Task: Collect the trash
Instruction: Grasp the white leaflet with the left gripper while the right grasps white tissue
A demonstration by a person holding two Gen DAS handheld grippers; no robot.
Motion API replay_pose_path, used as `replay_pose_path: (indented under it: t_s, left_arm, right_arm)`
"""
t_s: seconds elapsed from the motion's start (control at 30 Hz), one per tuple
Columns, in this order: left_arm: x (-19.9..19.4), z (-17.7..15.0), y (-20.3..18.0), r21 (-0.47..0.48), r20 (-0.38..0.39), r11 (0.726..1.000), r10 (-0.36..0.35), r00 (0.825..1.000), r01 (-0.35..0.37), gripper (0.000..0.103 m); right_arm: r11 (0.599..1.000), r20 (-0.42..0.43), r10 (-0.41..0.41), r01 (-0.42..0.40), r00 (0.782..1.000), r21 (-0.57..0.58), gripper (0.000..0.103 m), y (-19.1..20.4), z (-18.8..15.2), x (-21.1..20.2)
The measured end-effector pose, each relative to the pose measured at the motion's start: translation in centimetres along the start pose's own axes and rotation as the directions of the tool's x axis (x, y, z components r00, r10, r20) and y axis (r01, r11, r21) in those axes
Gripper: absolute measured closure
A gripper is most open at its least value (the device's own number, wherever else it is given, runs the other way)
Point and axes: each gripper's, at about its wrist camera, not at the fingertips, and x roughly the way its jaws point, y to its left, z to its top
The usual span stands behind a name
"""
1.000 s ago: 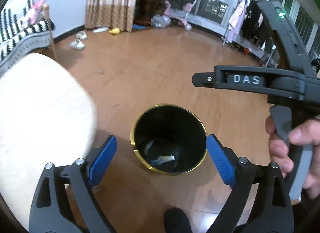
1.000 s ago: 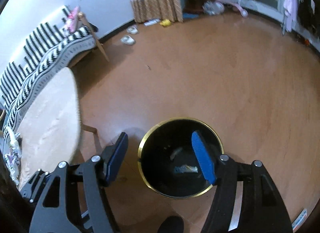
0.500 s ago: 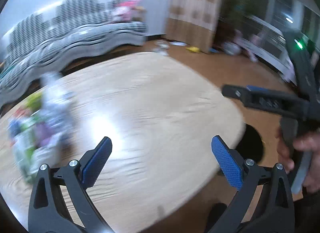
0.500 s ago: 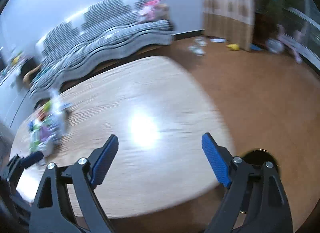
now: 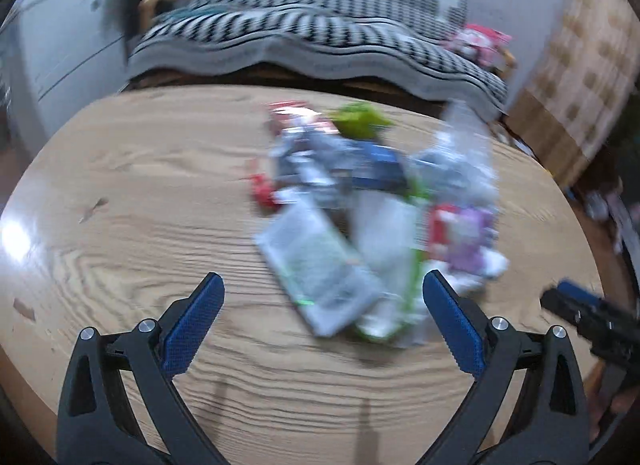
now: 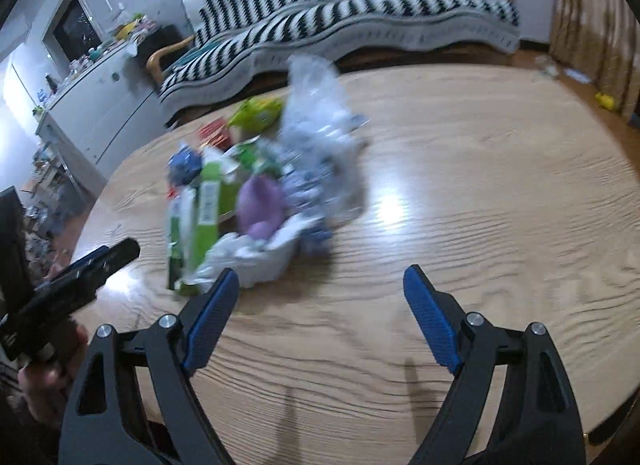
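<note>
Trash (image 5: 376, 221) lies in one loose heap on the wooden table (image 5: 132, 201), ahead of both tools and touched by neither. Left gripper (image 5: 322, 323) is released, jaws at full spread and empty, with the near end of the heap, a flat clear packet (image 5: 320, 269), just beyond its fingertips toward 12 o'clock. Right gripper (image 6: 320, 311) is also released and empty; its jaws have just narrowed slightly with nothing between them, and the heap sits at its 11 o'clock, white crumpled paper (image 6: 256, 253) nearest its left finger. Both views are blurred, so individual items cannot be identified with confidence. Assessment: step in hand is the approach for a pick. Recommended: single out one edge piece per tool, straddle it squarely, and close only once the pads flank it, so neighbouring wrappers are not dragged off the table
</note>
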Motion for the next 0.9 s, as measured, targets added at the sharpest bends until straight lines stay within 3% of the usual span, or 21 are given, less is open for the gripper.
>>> replay_pose_path:
  t_s: [0.13,0.27,0.47,0.53,0.6,0.67,0.77,0.9]
  left_arm:
    - [1.1,0.4,3.3,-0.072,-0.045,0.997,-0.017,0.999,0.013,0.006]
    - [2.3,0.4,4.0,-0.094,-0.082,0.996,-0.014,0.997,0.006,0.006]
    - [5.0,0.7,4.4,-0.100,-0.120,0.995,0.010,0.993,-0.022,0.006]
    - [5.6,0.9,4.5,-0.109,-0.129,0.994,0.007,0.992,-0.021,0.006]
    - [6.0,1.0,4.4,-0.105,-0.132,0.994,0.015,0.991,-0.029,0.006]
    - [6.3,1.1,4.3,-0.101,-0.128,0.994,0.022,0.992,-0.035,0.006]
    - [6.4,1.3,4.0,-0.103,-0.134,0.994,0.030,0.991,-0.044,0.006]
    - [5.5,1.8,4.3,-0.166,-0.132,0.986,-0.018,0.991,-0.004,0.006]
  right_arm:
    - [0.998,-0.051,0.062,-0.061,0.997,0.035,0.030,1.4,0.1,2.7]
    - [0.991,-0.093,0.114,-0.107,0.989,0.082,0.031,2.4,0.4,5.1]
    - [0.992,-0.103,0.096,-0.087,0.990,0.091,0.037,4.0,0.9,8.0]
    - [0.994,-0.106,0.092,-0.084,0.990,0.075,0.054,4.5,1.0,8.2]
    - [0.993,-0.102,0.100,-0.093,0.990,0.071,0.077,4.7,1.0,8.3]
    - [0.994,-0.085,0.101,-0.097,0.991,0.051,0.087,4.9,1.1,7.7]
    - [0.995,-0.060,0.098,-0.096,0.993,0.036,0.089,4.8,1.1,6.3]
    - [0.991,-0.031,0.135,-0.135,0.990,0.017,0.090,4.7,0.7,3.6]
